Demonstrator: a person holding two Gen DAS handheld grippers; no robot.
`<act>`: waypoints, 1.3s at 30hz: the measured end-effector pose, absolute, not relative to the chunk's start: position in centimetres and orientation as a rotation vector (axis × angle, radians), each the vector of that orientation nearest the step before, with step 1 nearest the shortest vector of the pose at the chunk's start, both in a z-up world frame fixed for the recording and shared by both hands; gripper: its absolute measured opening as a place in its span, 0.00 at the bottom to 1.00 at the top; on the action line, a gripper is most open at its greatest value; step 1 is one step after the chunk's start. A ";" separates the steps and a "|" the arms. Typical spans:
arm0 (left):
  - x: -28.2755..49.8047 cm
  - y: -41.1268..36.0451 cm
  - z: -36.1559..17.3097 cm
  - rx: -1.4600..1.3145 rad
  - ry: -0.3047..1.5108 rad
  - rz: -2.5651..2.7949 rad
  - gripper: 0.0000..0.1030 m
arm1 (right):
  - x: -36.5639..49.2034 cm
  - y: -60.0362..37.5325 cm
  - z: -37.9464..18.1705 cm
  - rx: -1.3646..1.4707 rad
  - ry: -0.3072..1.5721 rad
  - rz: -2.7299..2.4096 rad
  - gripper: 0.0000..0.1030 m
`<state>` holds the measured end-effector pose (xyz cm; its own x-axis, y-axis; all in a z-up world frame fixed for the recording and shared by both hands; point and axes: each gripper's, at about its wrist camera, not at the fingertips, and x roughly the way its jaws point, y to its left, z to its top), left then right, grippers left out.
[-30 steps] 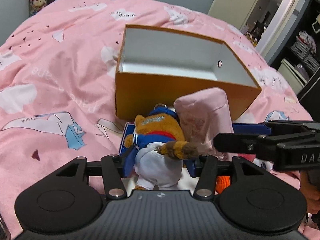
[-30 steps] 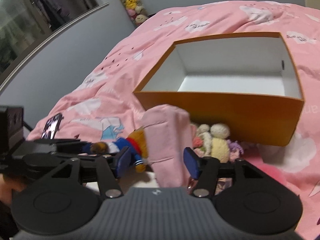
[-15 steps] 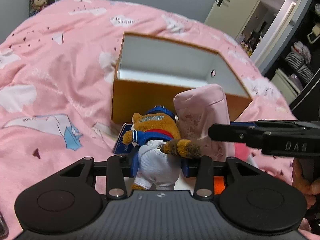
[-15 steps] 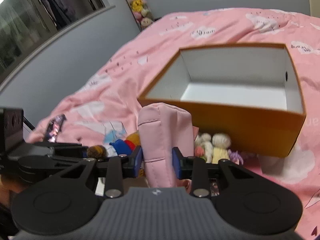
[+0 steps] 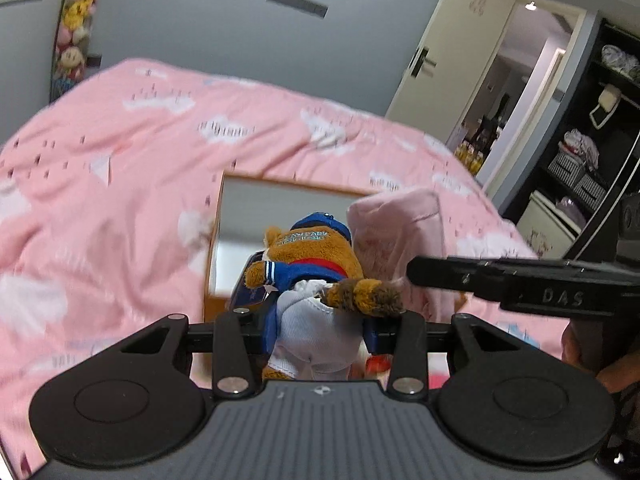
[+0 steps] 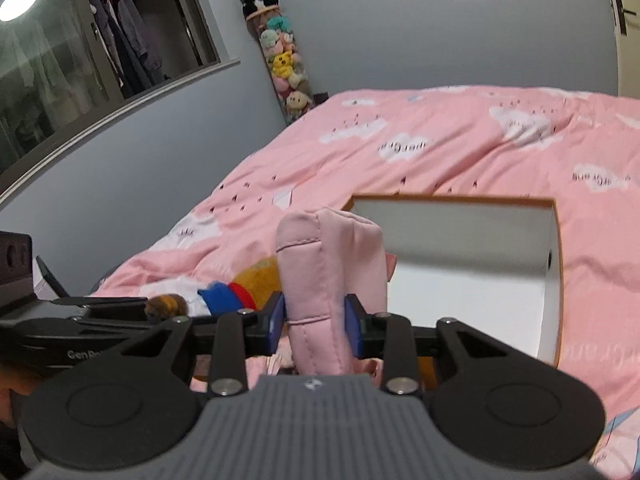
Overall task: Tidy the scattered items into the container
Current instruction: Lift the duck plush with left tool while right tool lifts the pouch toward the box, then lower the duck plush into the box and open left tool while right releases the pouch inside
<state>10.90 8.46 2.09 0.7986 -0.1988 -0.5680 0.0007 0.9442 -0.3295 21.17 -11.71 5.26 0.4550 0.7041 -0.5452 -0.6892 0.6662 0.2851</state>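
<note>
My left gripper (image 5: 318,330) is shut on a brown plush toy (image 5: 316,276) in blue jacket, blue cap and white shorts, held up in the air. My right gripper (image 6: 315,326) is shut on a pink fabric pouch (image 6: 324,280), also lifted. The orange box (image 6: 480,264) with a white inside lies on the pink bed just beyond both grippers; in the left wrist view the orange box (image 5: 256,216) shows behind the plush toy. The pink pouch (image 5: 400,232) and the right gripper's black finger (image 5: 520,280) sit to the right of the plush. The plush toy (image 6: 244,286) shows left of the pouch.
The pink duvet (image 5: 120,168) with white clouds covers the bed. A hanging column of small plush toys (image 6: 286,64) is on the grey wall. A door (image 5: 452,64) and dark shelves (image 5: 592,152) stand at the right. A small red item (image 5: 378,362) lies below the left gripper.
Both grippers have risen with their loads and tilted up, so the box sits lower and farther in view. The right gripper closed on the pouch over the last second.
</note>
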 end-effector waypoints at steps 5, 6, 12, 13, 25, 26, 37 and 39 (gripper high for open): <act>12.9 8.7 3.1 -0.326 0.572 -0.090 0.44 | 22.9 -11.5 6.1 0.073 0.640 0.837 0.34; 13.2 8.7 3.2 -0.324 0.561 -0.082 0.44 | 23.2 -11.5 6.3 0.090 0.631 0.832 0.34; 14.8 9.6 4.3 -0.328 0.478 -0.063 0.45 | 25.6 -11.4 6.5 0.186 0.599 0.805 0.34; 15.2 9.8 4.5 -0.328 0.466 -0.060 0.45 | 26.1 -11.3 6.4 0.199 0.601 0.797 0.34; 20.2 9.2 -1.9 -0.296 0.709 -0.029 0.44 | 32.3 -9.6 -1.3 0.337 0.872 0.723 0.34; 20.3 9.2 -2.6 -0.296 0.733 -0.021 0.45 | 32.6 -9.4 -2.1 0.347 0.898 0.721 0.34; 22.1 8.3 -5.1 -0.186 0.772 0.034 0.45 | 34.6 -6.8 -7.7 0.400 1.071 0.679 0.34; 22.6 8.2 -5.6 -0.173 0.786 0.032 0.45 | 35.0 -6.6 -8.0 0.398 1.086 0.672 0.34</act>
<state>22.55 8.17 -5.57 0.7068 -0.0355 -0.7065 -0.0934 0.9853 -0.1429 35.03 -6.60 -8.04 0.2989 0.6743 -0.6752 -0.3027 0.7380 0.6031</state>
